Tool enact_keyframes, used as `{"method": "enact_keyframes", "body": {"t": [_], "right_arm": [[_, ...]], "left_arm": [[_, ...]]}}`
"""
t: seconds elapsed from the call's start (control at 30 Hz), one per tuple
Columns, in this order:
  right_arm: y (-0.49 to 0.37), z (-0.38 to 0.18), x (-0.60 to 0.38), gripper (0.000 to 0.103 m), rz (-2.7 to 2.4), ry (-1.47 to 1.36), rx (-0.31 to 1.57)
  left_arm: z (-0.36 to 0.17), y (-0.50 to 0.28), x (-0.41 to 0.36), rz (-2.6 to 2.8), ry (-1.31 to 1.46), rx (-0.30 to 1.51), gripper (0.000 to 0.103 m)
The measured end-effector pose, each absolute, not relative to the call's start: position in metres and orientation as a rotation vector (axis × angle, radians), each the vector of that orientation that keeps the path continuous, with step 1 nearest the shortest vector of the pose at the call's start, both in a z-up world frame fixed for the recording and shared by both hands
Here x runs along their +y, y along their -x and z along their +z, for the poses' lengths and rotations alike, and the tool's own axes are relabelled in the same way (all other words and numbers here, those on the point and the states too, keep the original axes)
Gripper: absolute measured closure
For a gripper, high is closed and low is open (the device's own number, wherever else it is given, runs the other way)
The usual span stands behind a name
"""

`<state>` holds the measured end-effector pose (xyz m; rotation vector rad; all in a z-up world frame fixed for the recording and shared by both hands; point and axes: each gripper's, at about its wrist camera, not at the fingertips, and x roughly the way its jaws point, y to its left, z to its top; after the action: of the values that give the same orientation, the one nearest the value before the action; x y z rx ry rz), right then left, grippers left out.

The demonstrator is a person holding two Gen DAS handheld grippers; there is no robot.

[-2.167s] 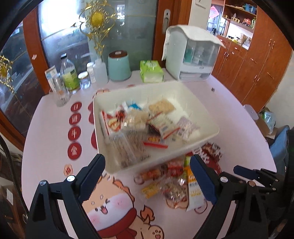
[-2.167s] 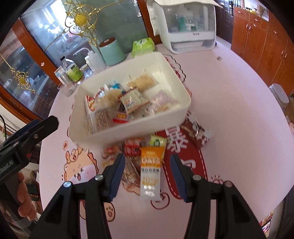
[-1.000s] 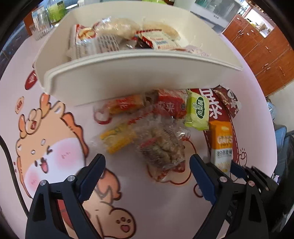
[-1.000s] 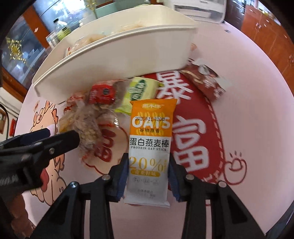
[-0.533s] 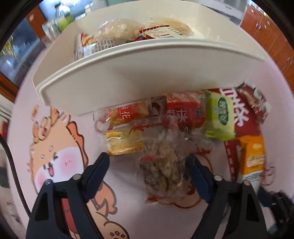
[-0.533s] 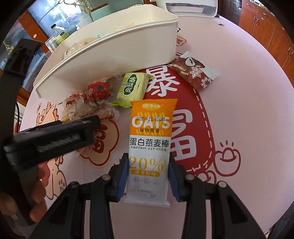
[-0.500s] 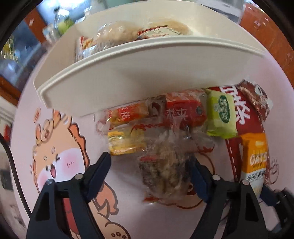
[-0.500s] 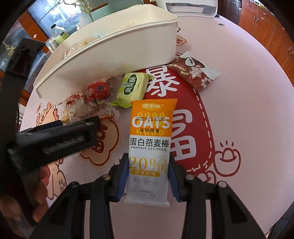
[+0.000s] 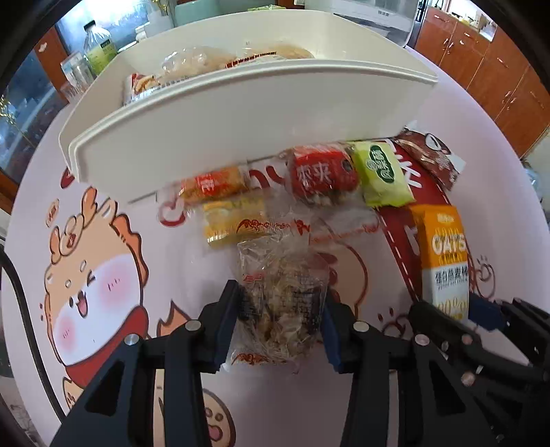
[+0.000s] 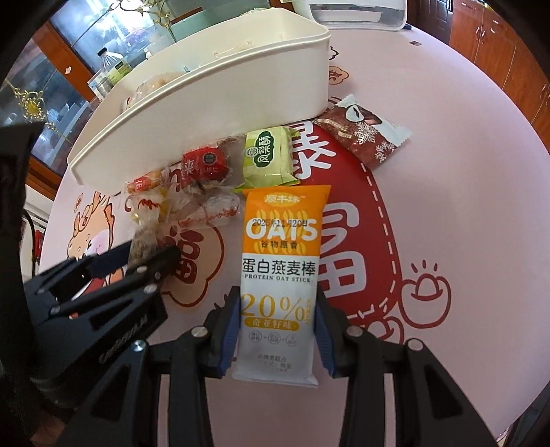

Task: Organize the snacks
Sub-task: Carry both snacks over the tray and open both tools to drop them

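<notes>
My left gripper [image 9: 279, 325] is shut on a clear bag of brown snack [image 9: 280, 302] lying on the table mat. My right gripper [image 10: 276, 330] is shut on the lower end of an orange-and-white OATS bar [image 10: 280, 261], also seen in the left wrist view [image 9: 445, 254]. The white bin [image 9: 240, 113] with several packets inside stands just beyond. Loose packets lie at its front wall: an orange one [image 9: 213, 184], a yellow one [image 9: 233, 220], a red one [image 9: 323, 173], a green one [image 9: 381, 173] and a brown one [image 9: 429, 154]. The left gripper shows in the right wrist view [image 10: 151, 258].
A pink round table [image 10: 464, 165] with cartoon prints carries everything. Bottles and jars [image 9: 98, 48] stand behind the bin at the left. A white appliance [image 10: 357, 10] stands at the back. Wooden cabinets [image 9: 498, 68] are to the right.
My left gripper has closed its fingers from wide open onto the clear snack bag. My right gripper stays shut on the OATS bar.
</notes>
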<state>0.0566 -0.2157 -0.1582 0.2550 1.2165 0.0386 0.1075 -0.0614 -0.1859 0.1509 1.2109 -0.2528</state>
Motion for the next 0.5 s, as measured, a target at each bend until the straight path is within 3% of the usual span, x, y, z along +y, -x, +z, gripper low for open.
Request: {"method": "enact_keyframes", "body": {"t": [0.23,0.5], "right_arm": [[-0.047,-0.137,-0.219,0.064,0.040,-0.266,1.173],[-0.050,-0.098,-0.208,0.064,0.062,-0.300,1.095]], "left_arm": [[-0.157,-0.093,-0.035,-0.314,-0.105,1.202,0.061],[-0.074,-0.115,0.005,-0.362,-0.098,1.064,0.061]]}}
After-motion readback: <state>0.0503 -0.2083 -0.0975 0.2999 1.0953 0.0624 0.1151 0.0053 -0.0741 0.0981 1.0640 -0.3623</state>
